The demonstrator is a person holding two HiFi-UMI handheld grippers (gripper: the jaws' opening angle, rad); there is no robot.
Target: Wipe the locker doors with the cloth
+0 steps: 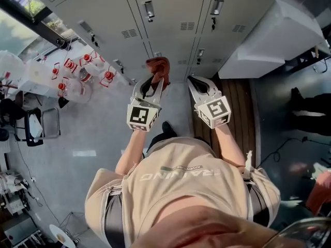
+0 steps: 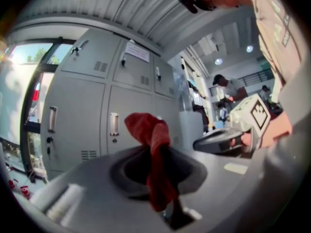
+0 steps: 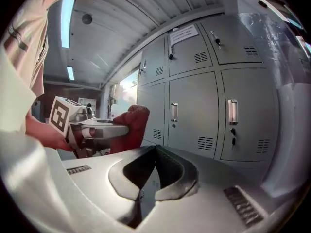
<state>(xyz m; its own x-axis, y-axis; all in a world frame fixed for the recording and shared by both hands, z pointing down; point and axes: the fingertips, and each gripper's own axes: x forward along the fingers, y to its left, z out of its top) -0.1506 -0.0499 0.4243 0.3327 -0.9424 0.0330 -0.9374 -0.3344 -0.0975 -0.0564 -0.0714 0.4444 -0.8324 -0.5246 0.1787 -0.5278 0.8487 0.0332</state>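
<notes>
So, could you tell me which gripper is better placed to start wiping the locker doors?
Left. The left gripper is shut on the red cloth and faces the locker doors; the right gripper is shut and empty.

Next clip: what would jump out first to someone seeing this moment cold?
The red cloth stands out, pinched in the left gripper and held up in front of the grey locker doors. Beside it, the right gripper is shut and empty, pointing at the same lockers.
</notes>
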